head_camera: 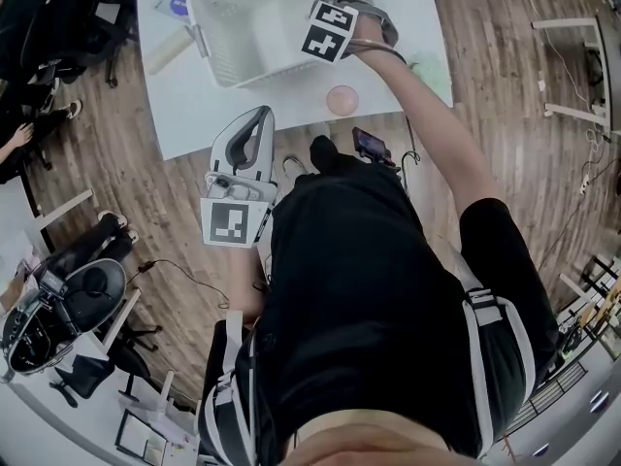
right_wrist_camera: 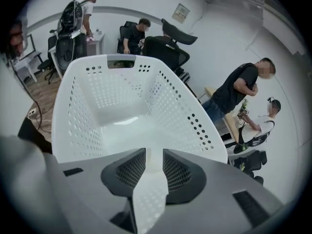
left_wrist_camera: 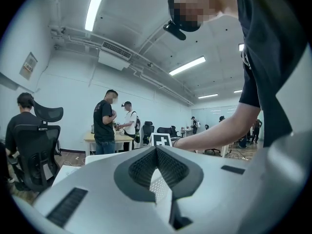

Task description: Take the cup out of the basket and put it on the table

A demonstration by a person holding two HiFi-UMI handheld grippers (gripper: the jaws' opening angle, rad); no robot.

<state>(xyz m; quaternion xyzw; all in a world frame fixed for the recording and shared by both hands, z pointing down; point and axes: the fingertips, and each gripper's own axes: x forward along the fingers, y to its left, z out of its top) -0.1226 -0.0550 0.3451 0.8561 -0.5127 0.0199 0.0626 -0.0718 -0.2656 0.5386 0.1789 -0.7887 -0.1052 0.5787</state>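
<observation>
The white perforated basket (head_camera: 218, 61) stands on the white table (head_camera: 194, 115); in the right gripper view the basket (right_wrist_camera: 63, 111) looks empty. A small round pink cup (head_camera: 342, 99) sits on the table just in front of the basket. My right gripper (head_camera: 322, 10) is at the basket's near right corner and looks into it. Its jaws (right_wrist_camera: 154, 152) stand a little apart, and only the basket's white wall shows through the gap. My left gripper (head_camera: 264, 113) is held off the table's near edge, its tips (left_wrist_camera: 156, 149) together on nothing.
A blue-and-white item (head_camera: 175, 3) and a pale roll (head_camera: 170, 51) lie on the table left of the basket, and something green (head_camera: 429, 74) is at its right edge. Office chairs (head_camera: 68, 299) stand on the wooden floor to the left. People stand at desks farther off (left_wrist_camera: 105, 123).
</observation>
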